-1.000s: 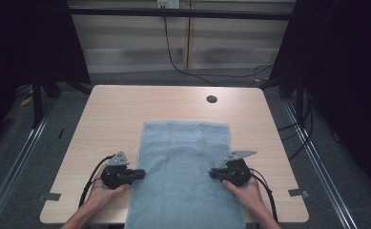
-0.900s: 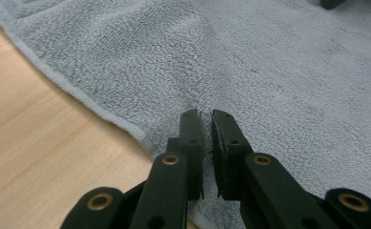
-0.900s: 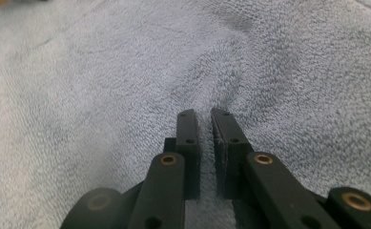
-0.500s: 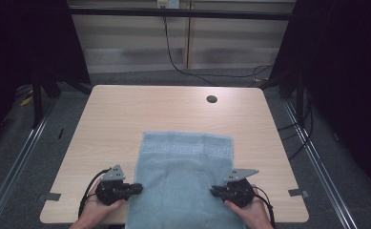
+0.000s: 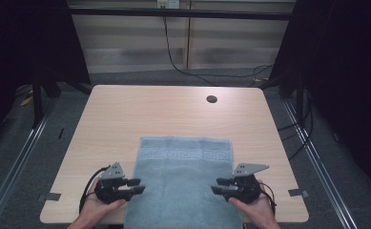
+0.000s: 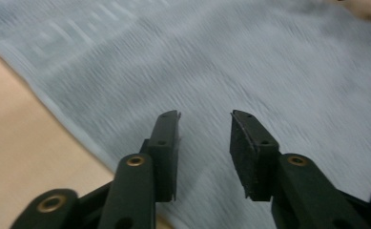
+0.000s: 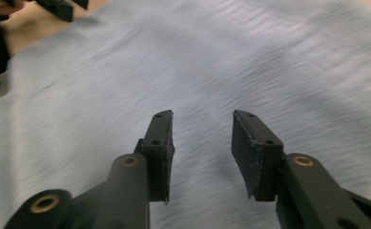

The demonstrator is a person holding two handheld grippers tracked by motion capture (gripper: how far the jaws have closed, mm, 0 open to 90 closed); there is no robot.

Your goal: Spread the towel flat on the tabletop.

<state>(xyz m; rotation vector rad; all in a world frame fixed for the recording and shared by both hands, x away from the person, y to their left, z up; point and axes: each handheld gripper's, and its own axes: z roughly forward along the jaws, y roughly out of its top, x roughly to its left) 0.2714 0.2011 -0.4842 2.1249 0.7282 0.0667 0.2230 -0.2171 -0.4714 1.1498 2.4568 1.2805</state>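
- Where the towel (image 5: 183, 183) lies flat on the table (image 5: 173, 112), the left gripper (image 5: 136, 186) has just opened, holding nothing.
- Right gripper (image 5: 219, 185): likewise just opened, nothing between its jaws.

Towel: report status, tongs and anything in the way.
Left tongs and right tongs just opened, nothing between the jaws. Towel flat, near end over the table edge. Nothing in the way.

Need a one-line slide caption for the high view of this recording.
Two hand-held grippers, left gripper and right gripper, jaws open, flank a blue towel on a wooden table.
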